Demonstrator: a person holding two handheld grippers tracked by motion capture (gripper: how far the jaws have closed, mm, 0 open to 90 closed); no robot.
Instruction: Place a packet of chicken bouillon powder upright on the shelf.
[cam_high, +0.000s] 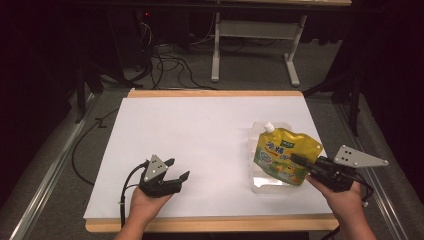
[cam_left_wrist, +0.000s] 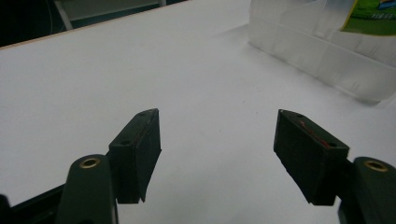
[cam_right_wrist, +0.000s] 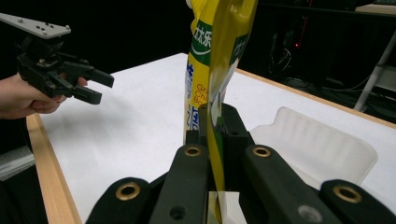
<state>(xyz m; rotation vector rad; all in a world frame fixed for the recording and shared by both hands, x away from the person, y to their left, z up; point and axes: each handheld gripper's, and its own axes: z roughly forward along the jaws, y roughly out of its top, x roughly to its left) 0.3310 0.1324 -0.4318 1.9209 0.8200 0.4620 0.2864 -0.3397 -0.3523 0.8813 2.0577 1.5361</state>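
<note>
On table, 4 o'clock sector of the white sheet: 1 yellow spouted pouch, white cap toward 12 o'clock, green-and-yellow print, lying over 1 clear plastic tray.

Right gripper: 1, jaws clenched on the pouch's lower edge; the right gripper view shows the pouch pinched between the closed black jaws and rising upright from them, the tray just beside at 3 o'clock.

Left gripper: 1, released, jaws spread wide over bare sheet at 7 o'clock, well apart from the pouch; nothing between them in the left gripper view, where the tray sits at 1 o'clock.

Progress, judged: pouch is grasped, apparently partly raised from the tray. Remaining: carrying it clear and setting it down; the left gripper has no share yet.

Count: 1 pouch, 1 tray, 2 grippers, 1 sheet.
</note>
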